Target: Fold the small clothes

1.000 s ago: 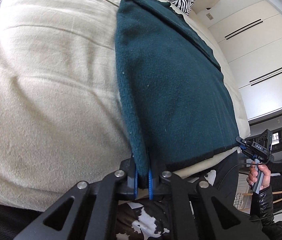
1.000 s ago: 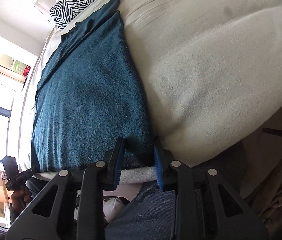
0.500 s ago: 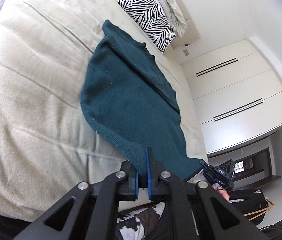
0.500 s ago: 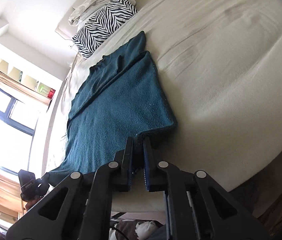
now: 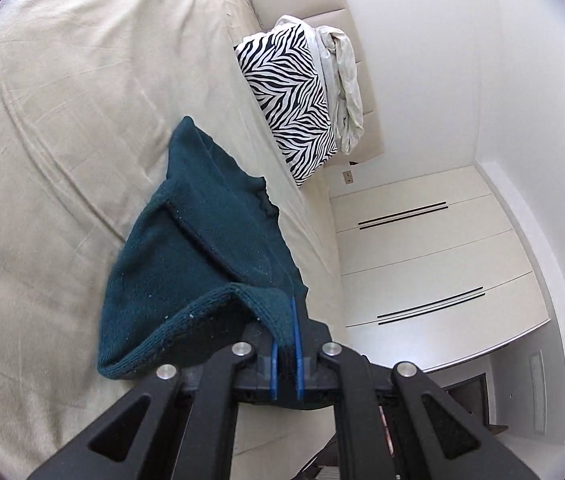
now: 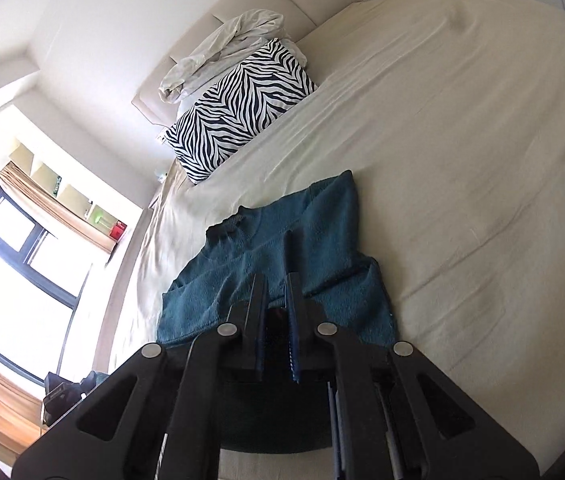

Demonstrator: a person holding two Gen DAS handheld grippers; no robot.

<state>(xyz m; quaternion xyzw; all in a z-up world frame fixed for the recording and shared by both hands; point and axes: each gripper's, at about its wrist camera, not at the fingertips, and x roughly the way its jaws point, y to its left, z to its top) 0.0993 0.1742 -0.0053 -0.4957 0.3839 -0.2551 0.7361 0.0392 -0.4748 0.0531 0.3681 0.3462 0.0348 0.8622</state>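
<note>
Your left gripper (image 5: 287,354) and right gripper (image 6: 276,320) each pinch the dark-teal knitted sweater's (image 5: 186,264) hem, raised off the cream-sheeted bed (image 5: 62,120) so it can fold toward the collar.

Bright daylight from window (image 6: 14,264), overexposed, strong glare there. Bed (image 6: 462,140) evenly lit, shadows soft. Strong fisheye bending, dark corners. Focus sharp, near tool parts slightly blurred.

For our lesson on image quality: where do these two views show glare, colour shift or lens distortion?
Left wrist view: even light, teal sweater dark and saturated, wardrobe lines bowed by the fisheye. Right wrist view: window blown out, sweater paler, bed edge curved.
</note>
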